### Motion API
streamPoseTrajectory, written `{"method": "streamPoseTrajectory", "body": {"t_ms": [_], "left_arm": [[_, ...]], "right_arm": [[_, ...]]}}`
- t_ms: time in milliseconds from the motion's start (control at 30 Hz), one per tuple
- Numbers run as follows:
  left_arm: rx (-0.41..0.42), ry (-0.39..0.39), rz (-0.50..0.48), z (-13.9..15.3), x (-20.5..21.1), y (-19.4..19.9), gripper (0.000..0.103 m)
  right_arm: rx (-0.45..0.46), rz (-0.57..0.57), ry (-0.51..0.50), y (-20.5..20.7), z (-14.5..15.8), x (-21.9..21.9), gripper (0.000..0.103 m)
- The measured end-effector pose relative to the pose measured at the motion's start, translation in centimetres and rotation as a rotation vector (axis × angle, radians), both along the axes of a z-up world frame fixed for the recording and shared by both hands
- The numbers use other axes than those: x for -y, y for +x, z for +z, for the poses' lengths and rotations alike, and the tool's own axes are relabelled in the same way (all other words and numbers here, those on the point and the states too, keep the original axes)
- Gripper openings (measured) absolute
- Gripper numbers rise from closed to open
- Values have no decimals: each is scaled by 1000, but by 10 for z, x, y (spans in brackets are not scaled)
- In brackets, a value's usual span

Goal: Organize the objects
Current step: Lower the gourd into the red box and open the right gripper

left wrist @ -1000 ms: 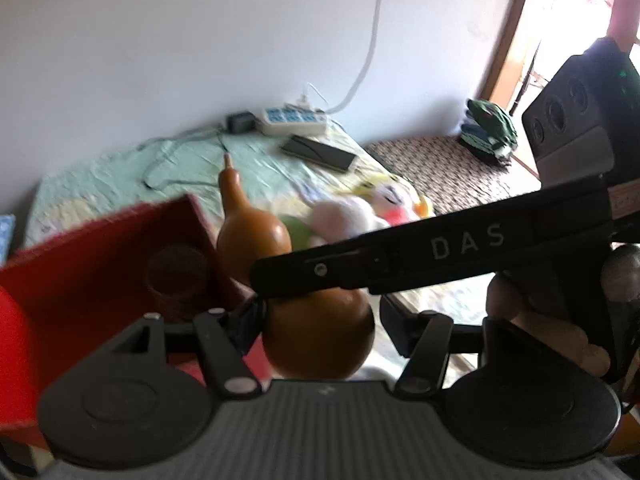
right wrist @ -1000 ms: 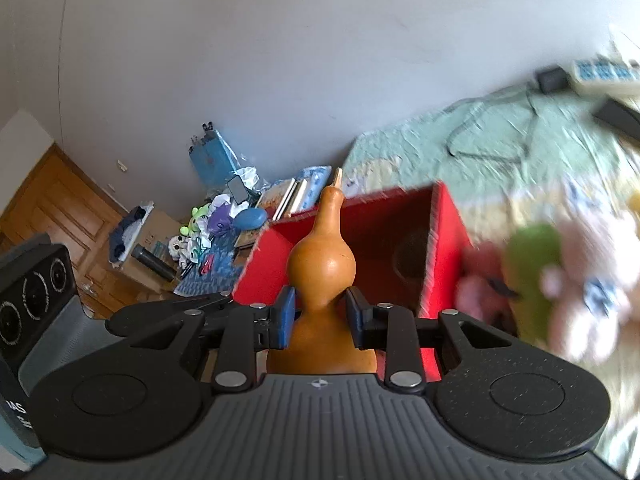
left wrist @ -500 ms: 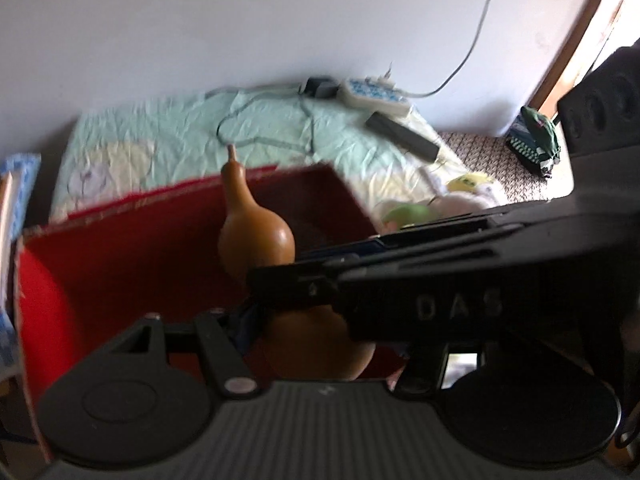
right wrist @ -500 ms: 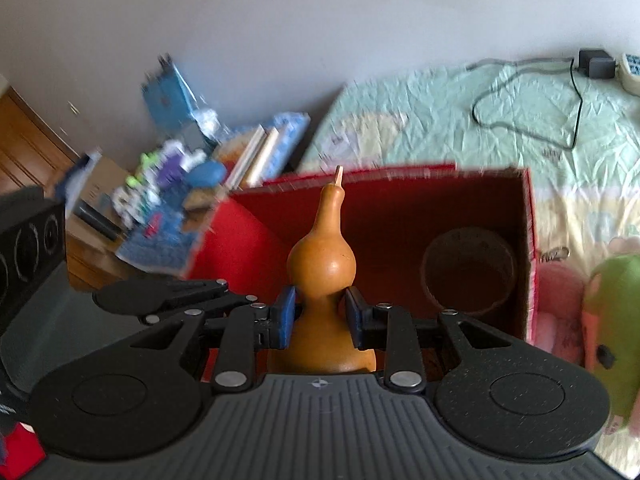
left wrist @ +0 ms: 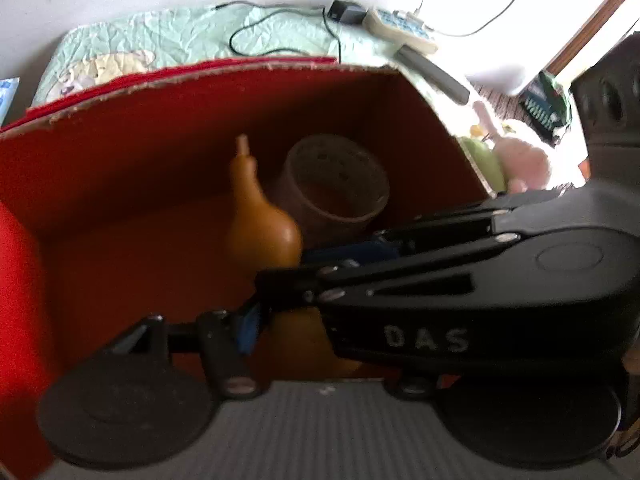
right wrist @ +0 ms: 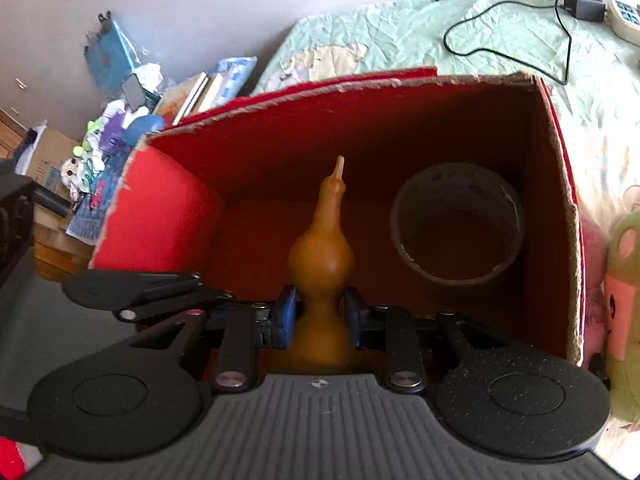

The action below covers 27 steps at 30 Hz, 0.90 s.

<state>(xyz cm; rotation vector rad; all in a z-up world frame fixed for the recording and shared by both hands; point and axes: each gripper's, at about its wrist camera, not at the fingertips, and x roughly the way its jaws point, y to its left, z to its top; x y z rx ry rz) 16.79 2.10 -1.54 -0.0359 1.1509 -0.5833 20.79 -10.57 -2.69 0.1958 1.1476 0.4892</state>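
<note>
Your right gripper (right wrist: 320, 320) clamps the gourd's (right wrist: 322, 248) waist, fingers just closing; left gripper (left wrist: 320, 336) grips its bulb inside the red box (right wrist: 160, 208), open floor leftward.

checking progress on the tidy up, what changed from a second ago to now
Both grippers carried the gourd from above the bed down into the red box, beside the brown pot. The right gripper has its jaws clamped on the gourd's waist, having just closed a little further; the left gripper holds the lower bulb. The pot, plush toys and power strip stayed put.
</note>
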Motion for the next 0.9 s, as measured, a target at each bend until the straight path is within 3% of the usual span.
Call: {"method": "streamPoseTrajectory", "body": {"t_ms": [67,367,467,567,733,900], "left_arm": [[4,17,-6,-1,2,2,58],[25,47,-13,-4,-11,11,73],[78,69,-12,-1,-19,6,83],[117,118,-2,-1,-26,2,83],[127,126,29,-1,-26,3,80],[138,83,57,1,-33,2,81]], "right_arm": [[-11,2,-22,2,-5,-1,14],[-31,-38,-51,12,-8,0,14],[-15,-60,-27,11,-7,3,13],[32,-69,-33,7,-3,4,13],[109,-60,0,3,5,8,13],[106,-62,59,6,5,12,13]]}}
